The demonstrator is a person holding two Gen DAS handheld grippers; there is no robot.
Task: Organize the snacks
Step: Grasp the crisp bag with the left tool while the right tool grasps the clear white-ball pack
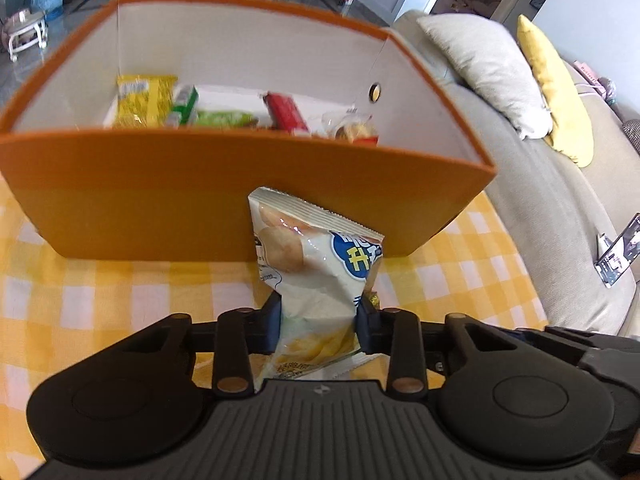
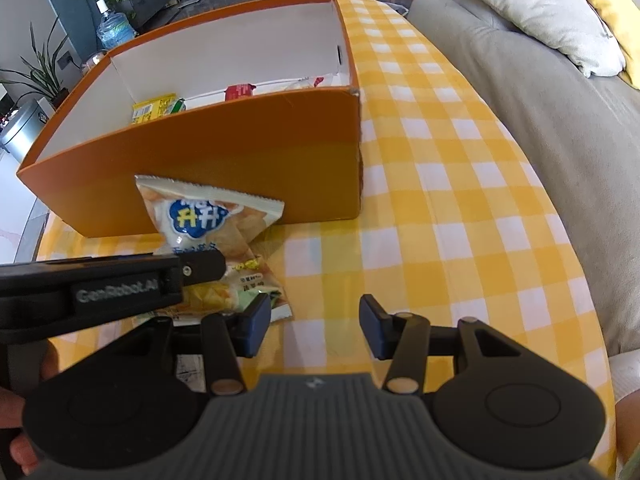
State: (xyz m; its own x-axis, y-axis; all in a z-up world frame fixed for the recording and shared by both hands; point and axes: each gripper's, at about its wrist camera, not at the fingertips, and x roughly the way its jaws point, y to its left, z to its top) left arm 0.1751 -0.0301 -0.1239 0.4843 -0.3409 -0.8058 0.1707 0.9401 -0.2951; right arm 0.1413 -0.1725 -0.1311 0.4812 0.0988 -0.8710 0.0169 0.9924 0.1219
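A white potato-chip bag [image 1: 312, 256] with a blue logo stands against the near wall of the orange box [image 1: 160, 208]. My left gripper [image 1: 320, 320] is shut on its lower half, and the pads dent the foil from both sides. In the right wrist view the same chip bag [image 2: 200, 216] leans on the orange box [image 2: 240, 160], with the left gripper [image 2: 200, 266] reaching in from the left. My right gripper [image 2: 314, 328] hovers open over the tablecloth just right of the bag, with nothing between its fingers. Inside the box lie a yellow packet [image 1: 140, 100], a green packet [image 1: 216, 118] and a red packet [image 1: 286, 112].
A yellow-and-white checked tablecloth [image 2: 440, 220] covers the table. A grey sofa [image 2: 540, 100] with white and yellow cushions runs along the right edge, and a phone [image 1: 618, 256] rests on it. A clear-wrapped snack [image 1: 352, 128] sits in the box's right corner.
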